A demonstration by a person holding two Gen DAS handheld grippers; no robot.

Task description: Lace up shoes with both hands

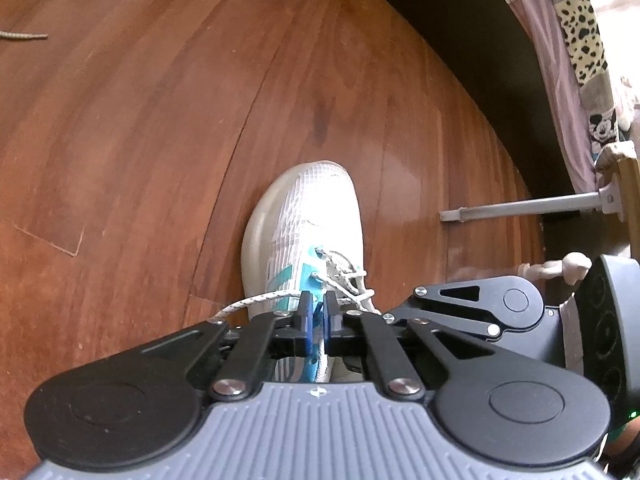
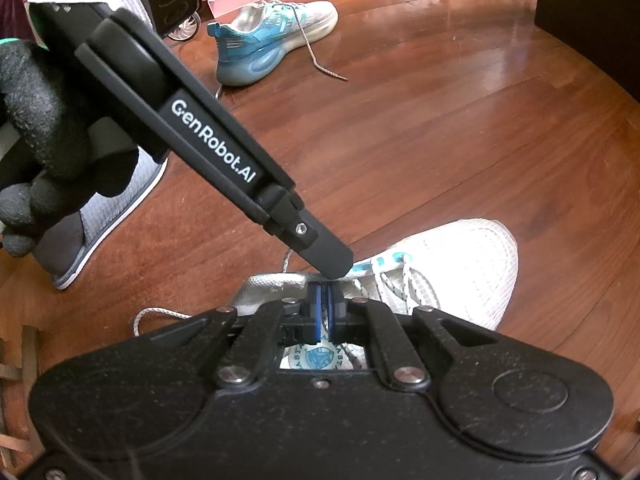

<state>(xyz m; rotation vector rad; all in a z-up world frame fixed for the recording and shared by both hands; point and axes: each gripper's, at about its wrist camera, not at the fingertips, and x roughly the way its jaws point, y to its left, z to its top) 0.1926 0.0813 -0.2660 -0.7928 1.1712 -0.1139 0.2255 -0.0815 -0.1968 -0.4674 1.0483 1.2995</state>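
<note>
Left gripper [image 1: 318, 312] pressed together, pinching the lace [image 1: 256, 301] over the shoe [image 1: 308, 216]; the lace trails off to its left. Right gripper [image 2: 323, 300] pressed together on lace at the shoe's tongue, just beside the left's tip. Second shoe [image 2: 276, 36] well beyond, on the floor [image 2: 440, 128].

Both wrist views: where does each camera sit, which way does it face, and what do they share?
Left wrist: on the left gripper, looking steeply down its fingers at the white shoe; the right gripper shows at right.
Right wrist: on the right gripper, looking down at the same shoe; the left gripper and a gloved hand cross the left side.
Shared: shoe, laces, wooden floor.
</note>
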